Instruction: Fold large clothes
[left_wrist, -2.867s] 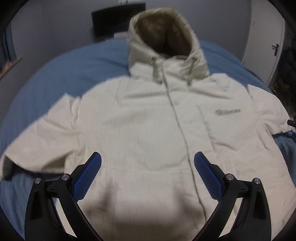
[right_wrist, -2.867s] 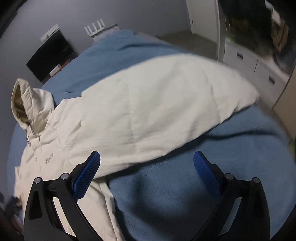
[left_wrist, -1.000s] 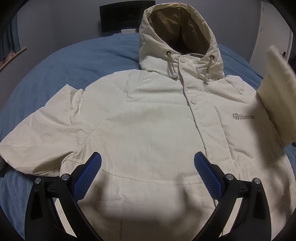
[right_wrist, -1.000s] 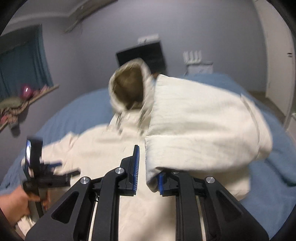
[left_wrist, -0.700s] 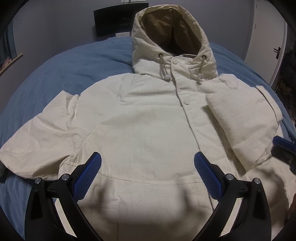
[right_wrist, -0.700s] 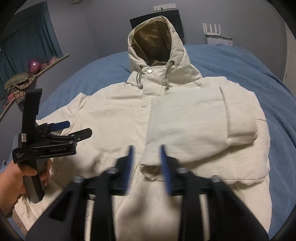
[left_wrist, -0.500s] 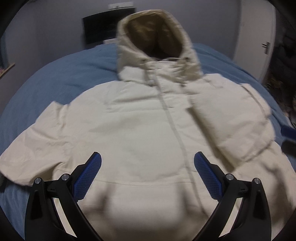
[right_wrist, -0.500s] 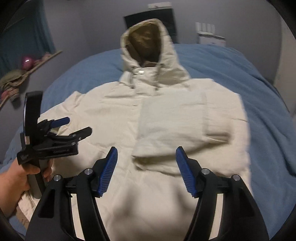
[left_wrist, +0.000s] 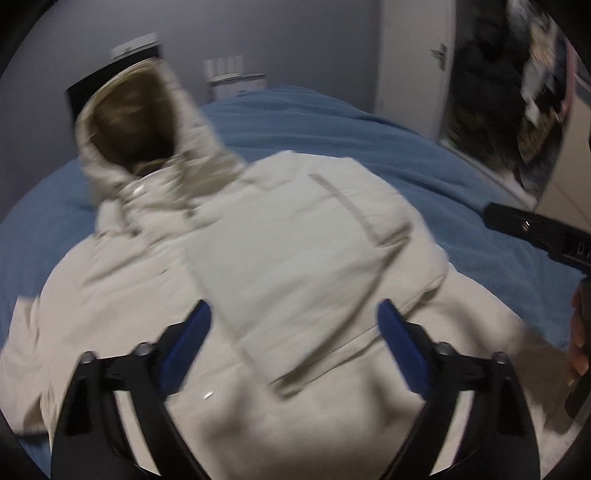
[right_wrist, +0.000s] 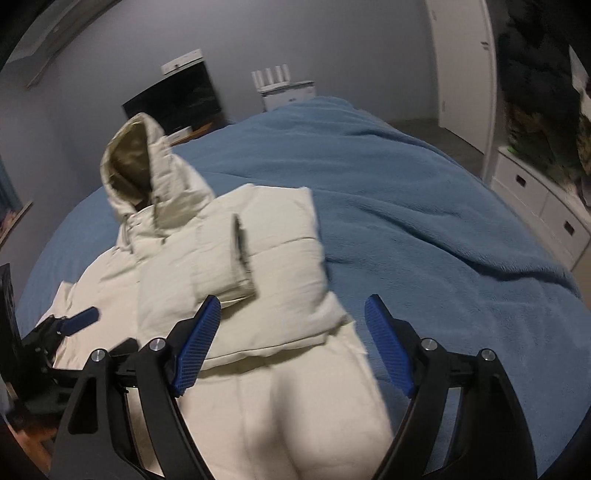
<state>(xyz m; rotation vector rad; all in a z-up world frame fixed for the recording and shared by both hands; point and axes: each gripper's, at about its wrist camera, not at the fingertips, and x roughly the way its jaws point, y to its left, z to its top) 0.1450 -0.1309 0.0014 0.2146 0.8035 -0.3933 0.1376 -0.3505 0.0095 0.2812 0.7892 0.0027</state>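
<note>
A cream hooded jacket (left_wrist: 280, 258) lies face up on a blue bed, hood (left_wrist: 129, 122) at the far end. Its right sleeve (left_wrist: 317, 236) is folded across the chest. It also shows in the right wrist view (right_wrist: 236, 280), with the folded sleeve (right_wrist: 221, 258) on top. My left gripper (left_wrist: 291, 347) is open and empty above the lower front of the jacket. My right gripper (right_wrist: 291, 343) is open and empty over the jacket's right hem edge. The left gripper also shows at the left of the right wrist view (right_wrist: 55, 332).
The blue blanket (right_wrist: 424, 221) covers the bed beyond the jacket. A dark screen (right_wrist: 173, 103) and a white router (right_wrist: 284, 85) stand by the far wall. White drawers (right_wrist: 535, 206) and a door (right_wrist: 461, 66) are on the right.
The right gripper carried the right sleeve over the chest, let it go and opened. Both cameras have swung right. The left gripper stayed open.
</note>
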